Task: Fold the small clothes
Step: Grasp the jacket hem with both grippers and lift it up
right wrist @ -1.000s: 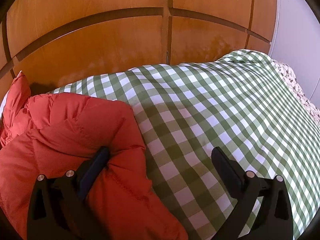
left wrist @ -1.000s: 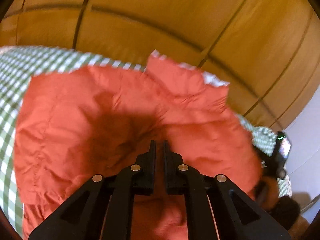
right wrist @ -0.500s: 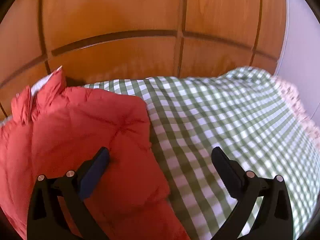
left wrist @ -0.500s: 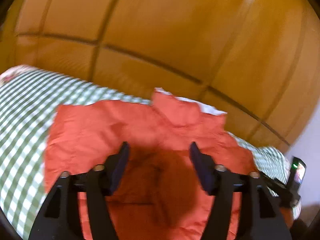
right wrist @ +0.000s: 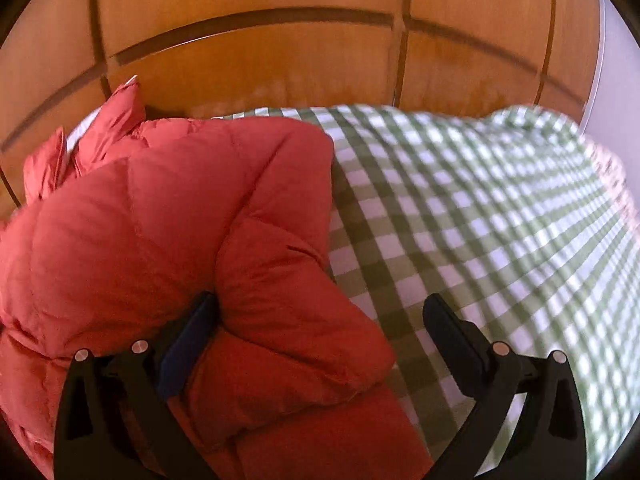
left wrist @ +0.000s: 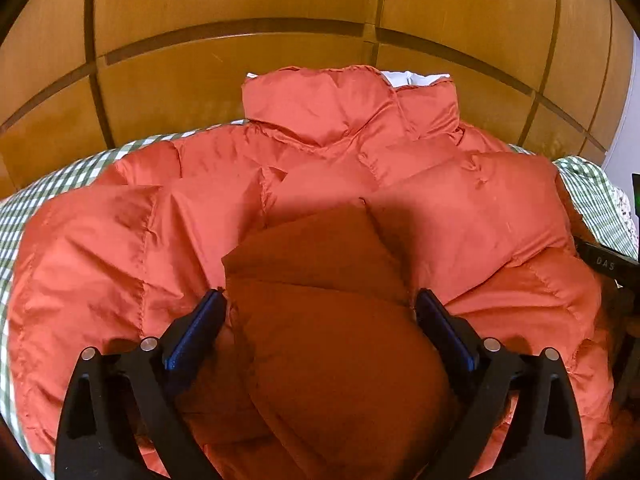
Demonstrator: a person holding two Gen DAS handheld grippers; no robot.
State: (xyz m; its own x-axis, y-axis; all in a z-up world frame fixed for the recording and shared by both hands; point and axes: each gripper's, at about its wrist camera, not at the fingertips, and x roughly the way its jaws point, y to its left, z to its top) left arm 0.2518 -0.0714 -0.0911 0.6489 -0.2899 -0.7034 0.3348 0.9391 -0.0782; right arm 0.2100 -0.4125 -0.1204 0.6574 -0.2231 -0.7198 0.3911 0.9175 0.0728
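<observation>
An orange-red quilted puffer jacket [left wrist: 460,216] lies on the green-checked bed cover [left wrist: 72,176], collar at the far end by the wooden panels. A folded-over sleeve [left wrist: 332,320] lies on its middle. My left gripper [left wrist: 320,316] is open, its jaws standing either side of that sleeve, holding nothing. In the right wrist view the jacket [right wrist: 140,232] fills the left half. My right gripper [right wrist: 320,320] is open over the jacket's right edge, where a puffy fold [right wrist: 288,304] lies between the jaws; its right finger [right wrist: 452,332] is over bare cover.
Wooden wardrobe panels [right wrist: 280,56] rise just behind the bed. The checked cover [right wrist: 500,216] stretches out to the right of the jacket. A white wall [right wrist: 620,80] is at far right. A dark device [left wrist: 608,264] shows at the left view's right edge.
My left gripper has opened and let go of the jacket, then moved to face the collar, with the sleeve now folded onto the middle. My right gripper stayed open and shifted a little.
</observation>
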